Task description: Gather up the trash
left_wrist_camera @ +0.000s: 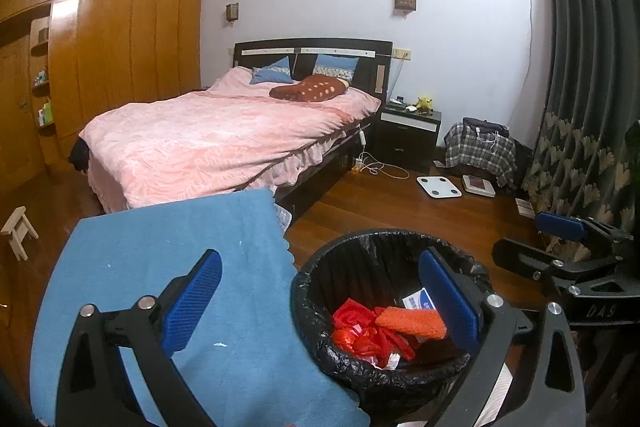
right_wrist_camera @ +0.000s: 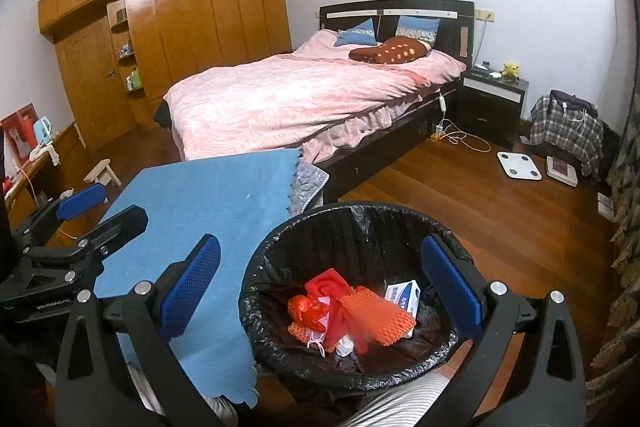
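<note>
Right wrist view: both empty grippers, right (right_wrist_camera: 320, 281) and left (left_wrist_camera: 320, 295), hang spread apart over the bin (right_wrist_camera: 416, 223), red trash (right_wrist_camera: 352, 311) inside it; the drop seems done, so finding more litter is next.

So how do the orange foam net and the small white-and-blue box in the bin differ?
The orange foam net is a soft, ribbed mesh sleeve; the small white-and-blue box is a rigid printed carton. The net lies on top of the red trash, while the box is partly hidden behind it near the liner wall. Both lie inside the black-lined trash bin.
</note>
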Motion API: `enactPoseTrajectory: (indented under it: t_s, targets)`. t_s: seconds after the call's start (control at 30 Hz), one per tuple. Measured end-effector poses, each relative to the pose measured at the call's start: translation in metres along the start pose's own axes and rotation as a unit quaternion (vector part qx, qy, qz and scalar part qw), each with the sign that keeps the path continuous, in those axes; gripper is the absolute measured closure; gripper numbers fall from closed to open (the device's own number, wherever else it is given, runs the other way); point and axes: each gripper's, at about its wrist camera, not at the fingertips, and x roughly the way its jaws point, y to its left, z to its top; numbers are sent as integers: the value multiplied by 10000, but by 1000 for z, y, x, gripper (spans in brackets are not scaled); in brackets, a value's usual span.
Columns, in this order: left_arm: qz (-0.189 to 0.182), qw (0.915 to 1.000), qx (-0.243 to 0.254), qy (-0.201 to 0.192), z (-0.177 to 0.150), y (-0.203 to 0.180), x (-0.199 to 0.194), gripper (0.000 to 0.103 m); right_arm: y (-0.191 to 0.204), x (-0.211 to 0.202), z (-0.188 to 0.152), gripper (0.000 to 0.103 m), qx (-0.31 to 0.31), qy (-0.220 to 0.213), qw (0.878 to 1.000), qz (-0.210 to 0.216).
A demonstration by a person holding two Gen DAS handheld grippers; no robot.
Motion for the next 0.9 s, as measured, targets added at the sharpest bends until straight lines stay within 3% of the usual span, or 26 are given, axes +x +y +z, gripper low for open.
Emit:
enactPoseTrajectory:
  t_s: [0.9]
  targets:
    - [2, 10000, -5, -21, 0, 2, -2, 6, 2, 0, 0, 5, -18, -10, 10000, 0]
